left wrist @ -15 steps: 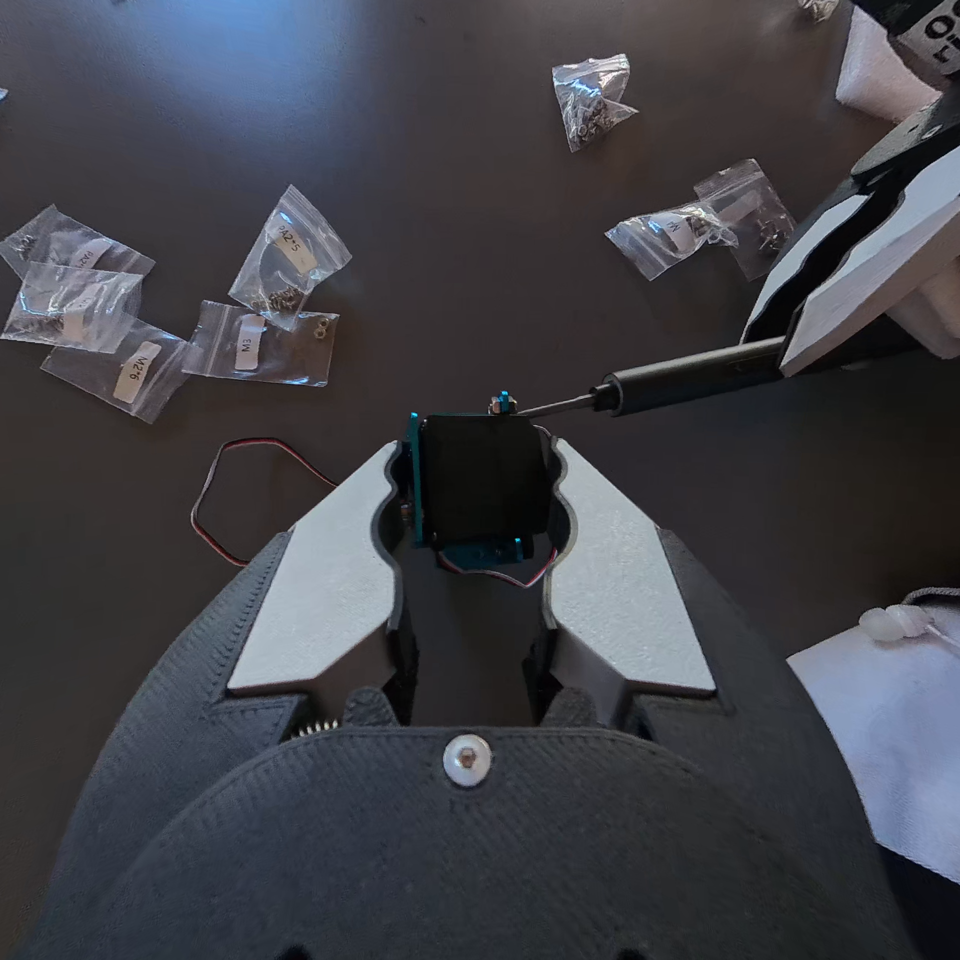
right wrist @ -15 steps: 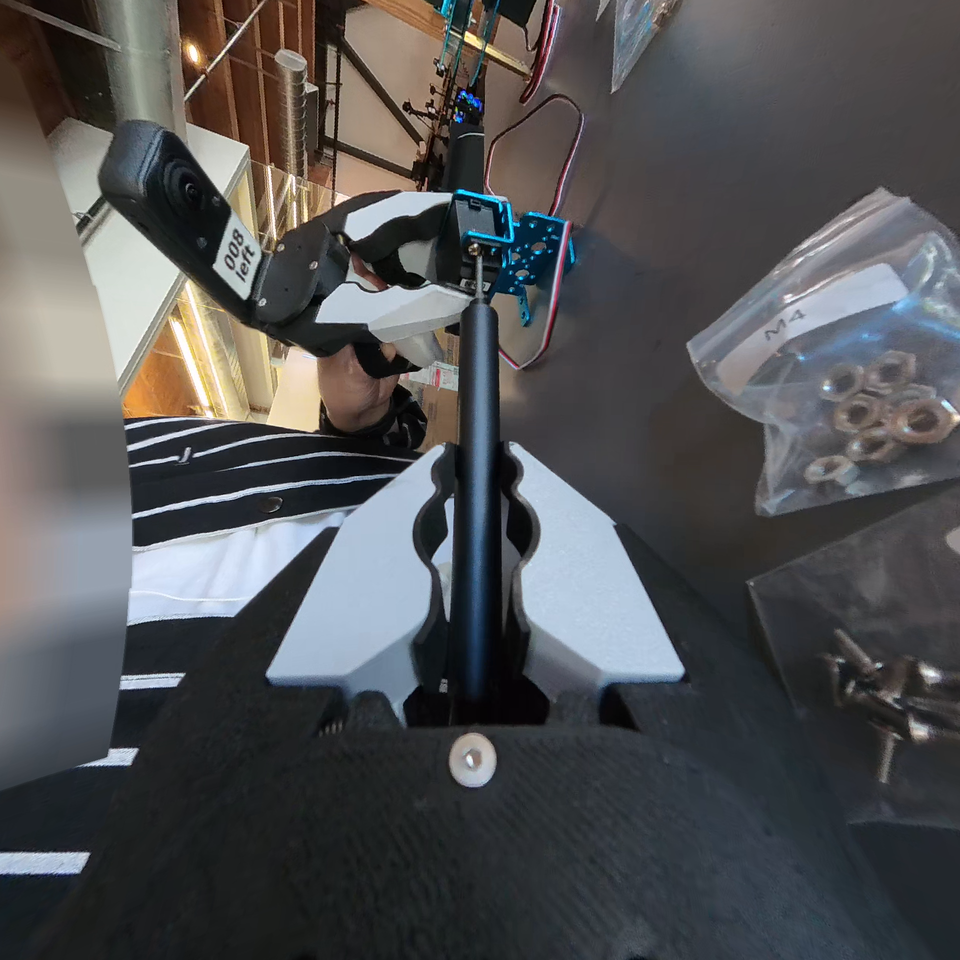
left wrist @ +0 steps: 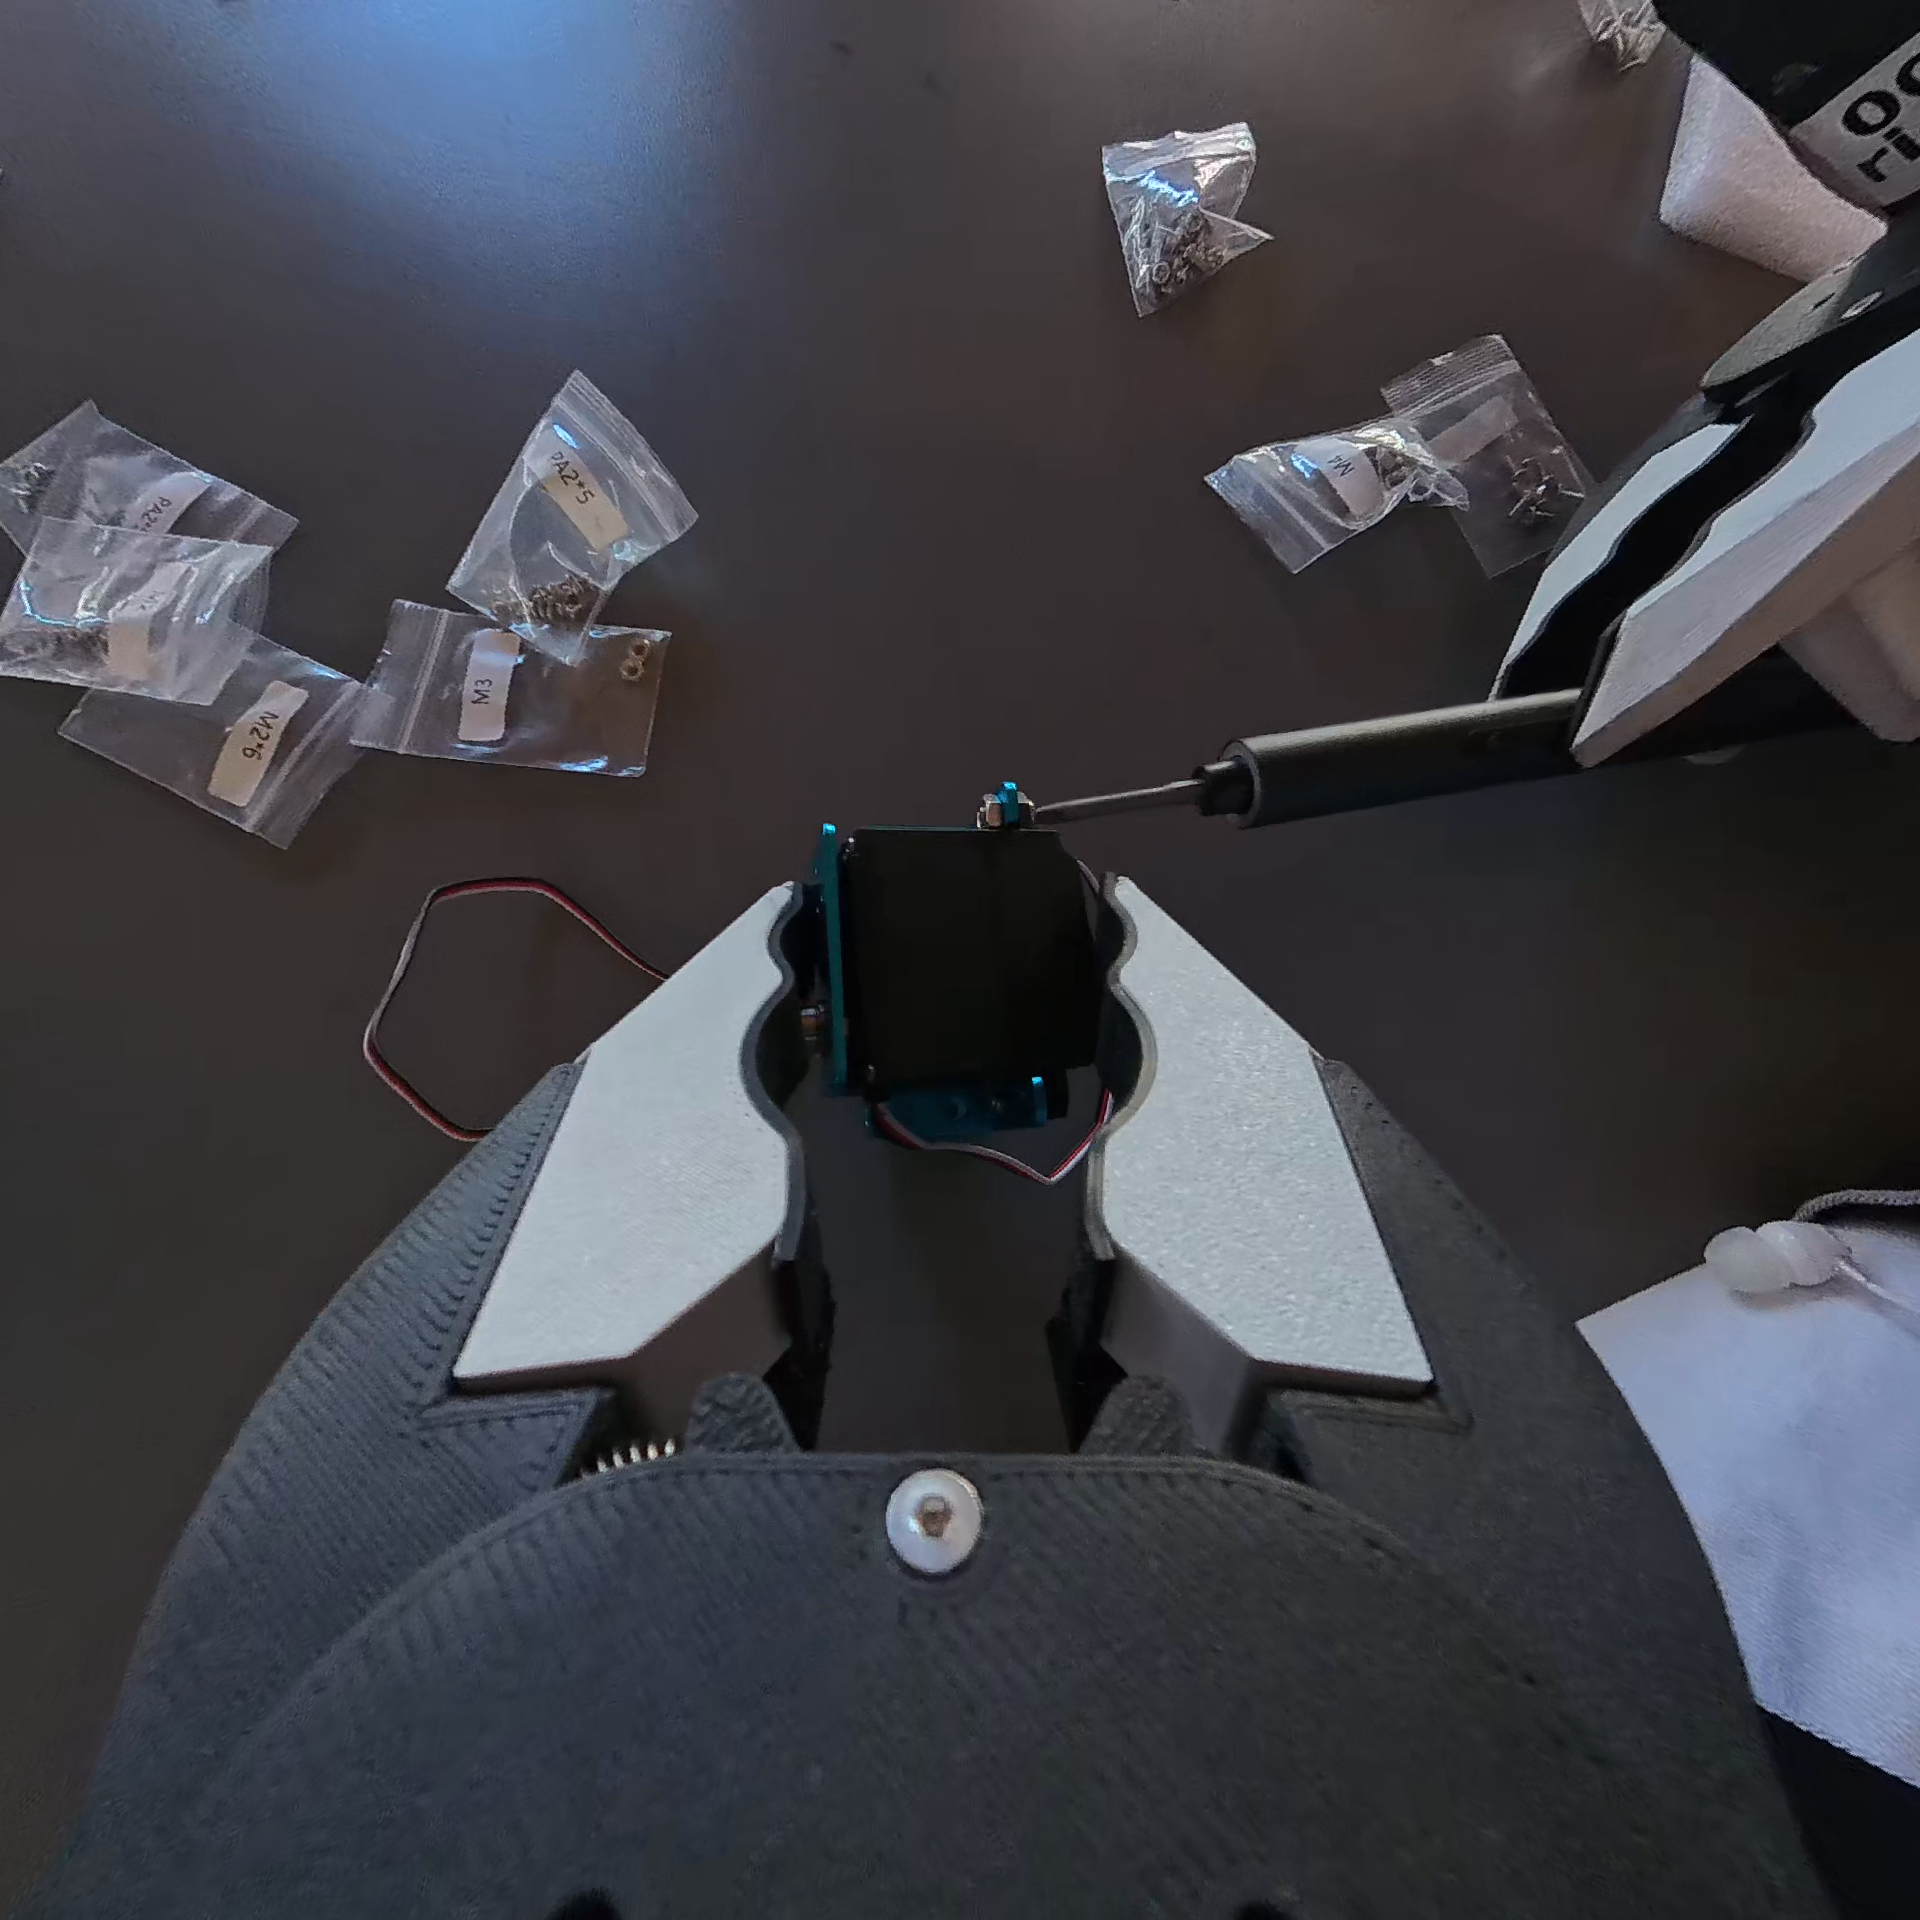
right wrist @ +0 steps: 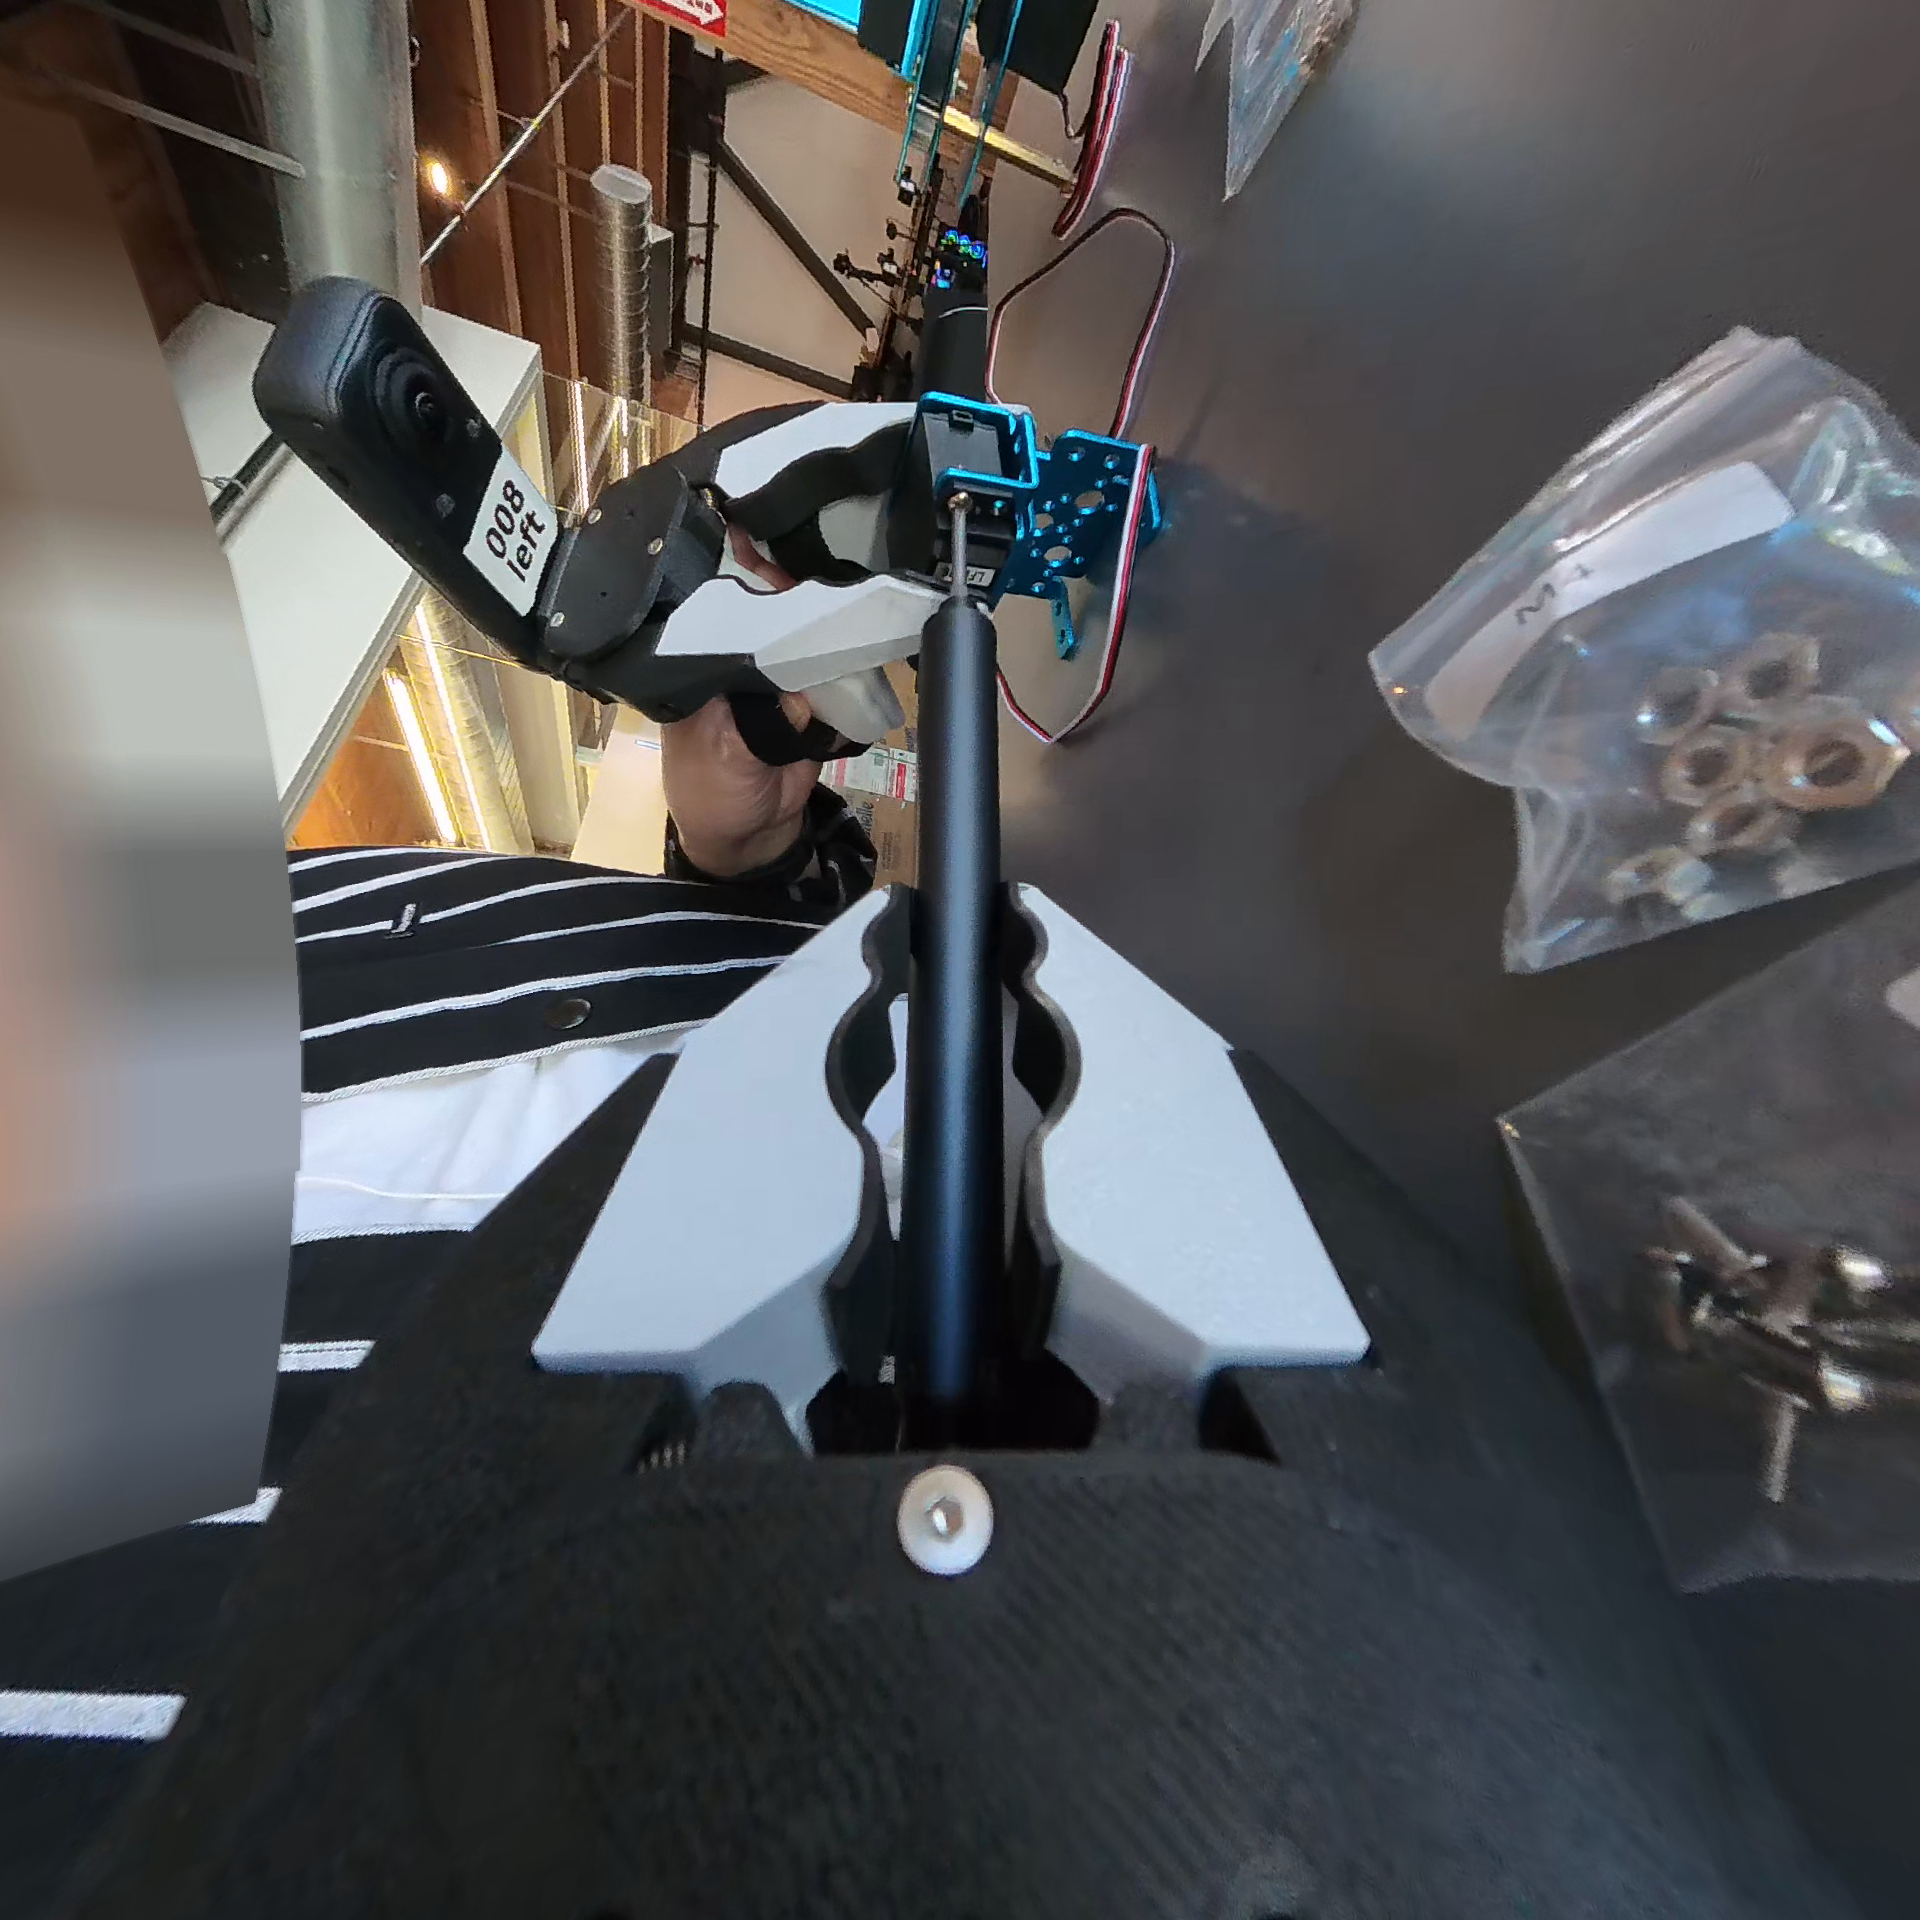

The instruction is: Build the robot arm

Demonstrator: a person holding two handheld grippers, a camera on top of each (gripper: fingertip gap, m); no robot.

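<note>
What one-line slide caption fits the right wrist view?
Right gripper clamps a black screwdriver, its tip on a screw of the blue bracket around the motor held by the left gripper.

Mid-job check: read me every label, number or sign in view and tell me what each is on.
I can't repeat writing, so here is what bears it.
White sticker on the far camera: clear print.
Bag of nuts: handwritten white label.
Clear screw bags: handwritten white labels, several legible.
Servo: small label, too blurred.
Red sign at the top edge: cut off.
</note>
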